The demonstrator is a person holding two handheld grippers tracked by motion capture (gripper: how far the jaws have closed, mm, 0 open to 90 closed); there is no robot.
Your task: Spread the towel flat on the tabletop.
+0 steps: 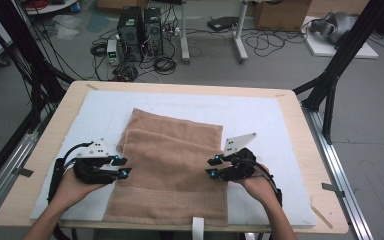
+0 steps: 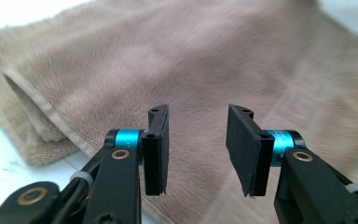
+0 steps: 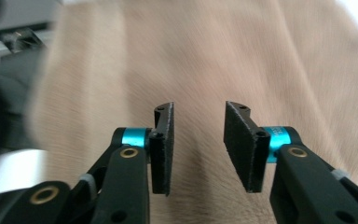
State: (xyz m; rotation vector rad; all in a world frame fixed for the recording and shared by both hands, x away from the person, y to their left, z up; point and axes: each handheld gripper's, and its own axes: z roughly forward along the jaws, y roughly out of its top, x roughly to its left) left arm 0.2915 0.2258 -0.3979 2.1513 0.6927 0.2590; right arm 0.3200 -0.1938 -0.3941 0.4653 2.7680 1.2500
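A tan towel (image 1: 170,160) lies folded on the white mat (image 1: 260,120), its top layer folded down so a hemmed edge (image 2: 42,109) shows at its left side. My left gripper (image 1: 122,167) is open at the towel's left edge, jaws pointing right over the cloth (image 2: 196,70), nothing between them. At the towel's right edge my right gripper (image 1: 212,166) is open too, jaws pointing left over the towel (image 3: 196,60). Each gripper is held in a hand coming in from the near edge.
The mat covers a wooden table (image 1: 305,140) with black frame posts (image 1: 340,55) at its far corners. Computer towers (image 1: 140,32), cables and boxes sit on the floor beyond. A white strap (image 1: 198,227) hangs at the table's near edge.
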